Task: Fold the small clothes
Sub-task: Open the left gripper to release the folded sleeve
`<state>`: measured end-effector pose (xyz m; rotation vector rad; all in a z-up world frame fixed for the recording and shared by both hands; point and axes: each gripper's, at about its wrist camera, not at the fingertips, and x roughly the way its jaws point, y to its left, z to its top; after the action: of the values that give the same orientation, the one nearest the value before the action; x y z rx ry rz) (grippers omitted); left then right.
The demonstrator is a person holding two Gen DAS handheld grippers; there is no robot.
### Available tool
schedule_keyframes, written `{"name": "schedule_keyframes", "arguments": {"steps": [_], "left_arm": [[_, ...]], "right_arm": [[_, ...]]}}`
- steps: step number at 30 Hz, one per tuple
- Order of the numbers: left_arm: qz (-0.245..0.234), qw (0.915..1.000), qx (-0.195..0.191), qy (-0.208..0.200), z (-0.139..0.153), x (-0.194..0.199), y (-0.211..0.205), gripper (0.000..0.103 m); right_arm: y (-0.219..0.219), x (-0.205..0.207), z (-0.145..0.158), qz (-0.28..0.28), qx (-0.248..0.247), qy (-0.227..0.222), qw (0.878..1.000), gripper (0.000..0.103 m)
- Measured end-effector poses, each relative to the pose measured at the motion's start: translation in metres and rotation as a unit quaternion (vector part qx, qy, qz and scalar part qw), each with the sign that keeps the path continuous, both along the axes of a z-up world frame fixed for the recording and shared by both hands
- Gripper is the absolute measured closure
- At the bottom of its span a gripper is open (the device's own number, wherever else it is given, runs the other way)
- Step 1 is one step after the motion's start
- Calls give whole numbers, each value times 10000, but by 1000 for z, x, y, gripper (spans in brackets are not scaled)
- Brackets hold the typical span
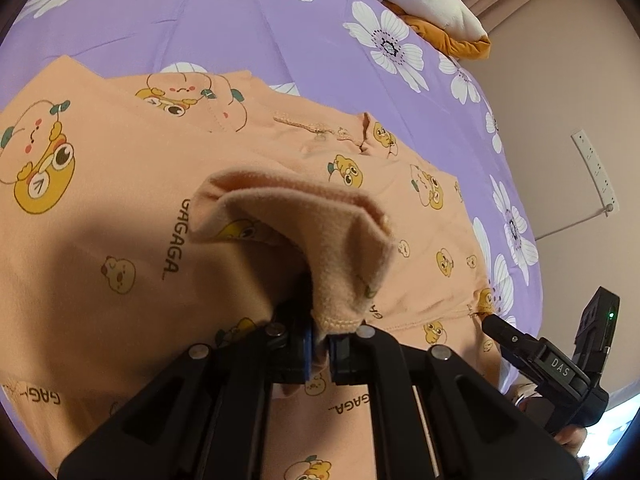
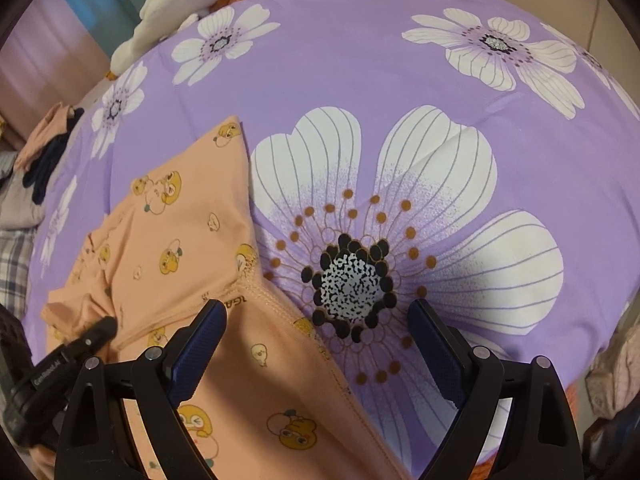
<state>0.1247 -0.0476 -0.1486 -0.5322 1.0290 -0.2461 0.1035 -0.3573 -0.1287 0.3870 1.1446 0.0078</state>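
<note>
A small peach garment (image 1: 120, 208) printed with cartoon ducks lies spread on a purple flowered bedsheet (image 1: 224, 28). My left gripper (image 1: 320, 344) is shut on a fold of this garment and holds it lifted above the rest of the cloth. In the right wrist view the garment (image 2: 180, 232) lies at the left, its stitched hem running toward me. My right gripper (image 2: 316, 320) is open and empty, with its left finger over the hem and its right finger over the sheet's big white flower (image 2: 352, 280). The right gripper also shows at the lower right of the left wrist view (image 1: 496, 326).
A white and orange bundle (image 1: 432, 4) lies at the far side of the bed. A pile of dark and peach clothes (image 2: 48, 148) sits off the bed's left edge. A wall with a socket strip (image 1: 596, 168) stands to the right.
</note>
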Motion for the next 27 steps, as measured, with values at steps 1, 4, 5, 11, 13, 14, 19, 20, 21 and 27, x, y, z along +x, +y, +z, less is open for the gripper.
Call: {"name": "schedule_keyframes", "arguments": {"steps": [1,4,5,11,13,14,19,20,21,27], "left_arm": [[-4,10000,30,-11,0,0,0,96],[43,10000,84,-23,1,-1,-2,96],[65,9999,97,-22,1,-1,-2,96],[112,9996,266,-16,2,0,-6,96],[134,9995,269,-20,1,0,-7,96],[152,9996,252,-9,1,0,-6,97],[134,9997,218,-44,10,-5,-4,96],[100,9996,232,-106,17,-9,-3,91],[95,9996,201,-151,22,-13,-1,88],[385,9962,-281,-727,69,-44,35,41]], "right_arm": [[1,0,0,16,-43,-7,10000,11],[4,-2,-1,123,-168,-25,9998,11],[5,-3,-1,144,-197,-35,9997,11],[5,-8,-2,205,-296,-92,9993,11],[5,-11,-2,216,-328,-119,9992,11],[5,-12,-3,221,-357,-137,9990,11],[13,-12,-4,306,-600,-152,9976,10],[14,-11,-4,324,-639,-136,9973,10],[15,-11,-4,329,-656,-132,9972,10],[13,-12,-1,350,-654,-68,9972,10]]}}
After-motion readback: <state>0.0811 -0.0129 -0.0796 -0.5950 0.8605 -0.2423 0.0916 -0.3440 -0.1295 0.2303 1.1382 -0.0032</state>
